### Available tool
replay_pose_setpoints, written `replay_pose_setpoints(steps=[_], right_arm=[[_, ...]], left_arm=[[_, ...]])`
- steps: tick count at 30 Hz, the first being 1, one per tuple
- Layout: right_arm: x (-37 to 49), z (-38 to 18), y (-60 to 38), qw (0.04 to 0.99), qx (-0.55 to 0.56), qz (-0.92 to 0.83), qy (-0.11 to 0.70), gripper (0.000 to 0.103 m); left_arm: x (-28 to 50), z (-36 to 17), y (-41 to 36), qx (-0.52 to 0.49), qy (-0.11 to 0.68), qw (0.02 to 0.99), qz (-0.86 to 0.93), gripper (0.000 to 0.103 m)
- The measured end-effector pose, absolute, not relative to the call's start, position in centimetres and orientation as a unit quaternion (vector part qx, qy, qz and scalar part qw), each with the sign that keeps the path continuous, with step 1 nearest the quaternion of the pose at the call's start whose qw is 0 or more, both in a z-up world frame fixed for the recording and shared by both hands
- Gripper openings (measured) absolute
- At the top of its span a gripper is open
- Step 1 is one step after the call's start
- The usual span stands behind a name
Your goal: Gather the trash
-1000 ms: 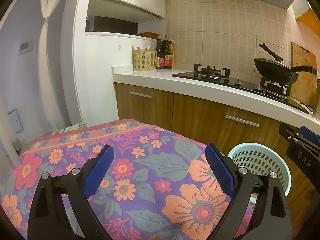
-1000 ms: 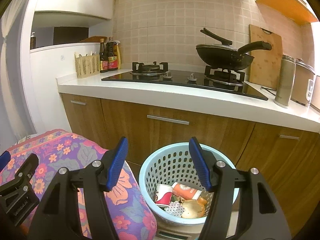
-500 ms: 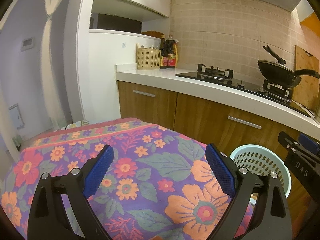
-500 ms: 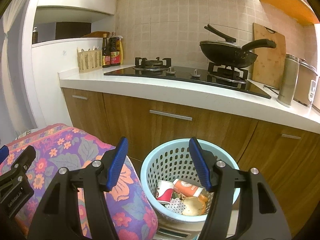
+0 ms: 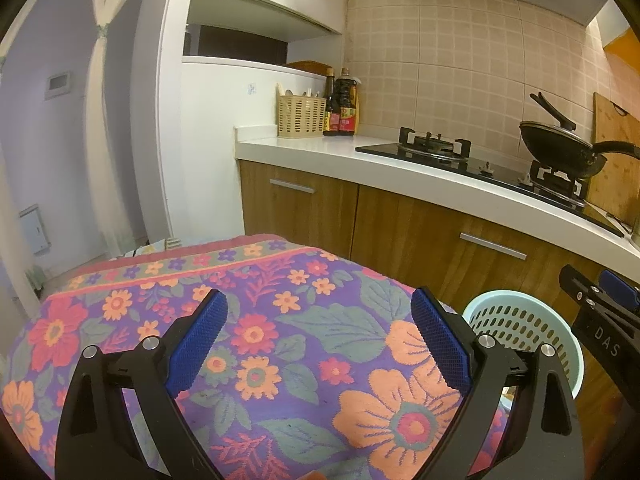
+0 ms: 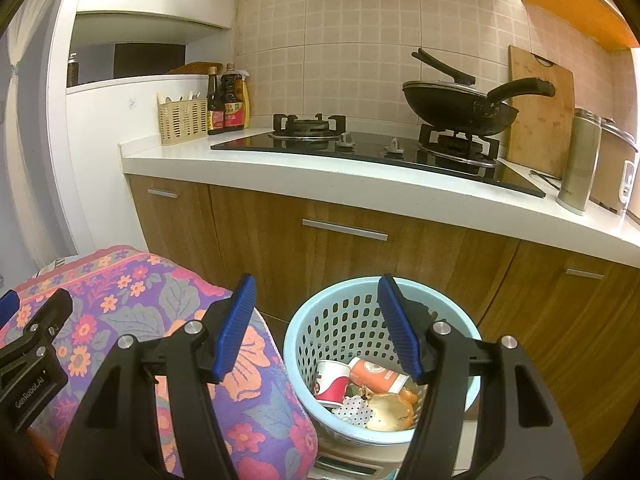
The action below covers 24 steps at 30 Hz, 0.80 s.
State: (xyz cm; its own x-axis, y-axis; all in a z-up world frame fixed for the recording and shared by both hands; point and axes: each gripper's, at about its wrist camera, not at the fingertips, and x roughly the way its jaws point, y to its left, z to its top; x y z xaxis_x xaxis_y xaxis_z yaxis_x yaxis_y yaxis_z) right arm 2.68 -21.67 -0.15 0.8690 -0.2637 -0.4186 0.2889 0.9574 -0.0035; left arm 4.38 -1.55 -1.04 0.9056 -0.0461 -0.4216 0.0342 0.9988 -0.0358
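A light blue perforated waste basket (image 6: 308, 332) stands on the floor in front of the wooden cabinets; its rim (image 5: 516, 300) also shows at the right of the left wrist view. Inside it lie a red and white paper cup (image 6: 332, 382), an orange tube-shaped pack (image 6: 378, 374) and crumpled scraps (image 6: 390, 414). My right gripper (image 6: 316, 320) hangs open above the basket with nothing between its fingers. Over the flowered cloth (image 5: 280, 340), my left gripper (image 5: 318, 338) is open and empty too.
The flowered cloth (image 6: 120, 320) covers a low surface left of the basket. Behind runs a white counter (image 6: 360, 172) with a gas hob, a black pan (image 6: 456, 110), bottles (image 6: 228, 100), a utensil basket (image 6: 182, 120) and a steel flask (image 6: 580, 160). Wooden cabinet doors (image 6: 360, 256) stand below.
Neither gripper's jaws have changed. Both views have drifted a little, the scene sliding slightly right and down in the frames.
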Motion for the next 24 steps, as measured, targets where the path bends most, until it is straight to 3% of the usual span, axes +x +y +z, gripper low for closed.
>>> replay_pose_setpoints(steps=[24], right_arm=[[2.59, -0.18, -20.97, 0.967, 0.018, -0.142, 0.209, 0.059]], left_arm=[[4.37, -1.11, -1.36, -0.011, 0.214, 0.977, -0.013, 0.091]])
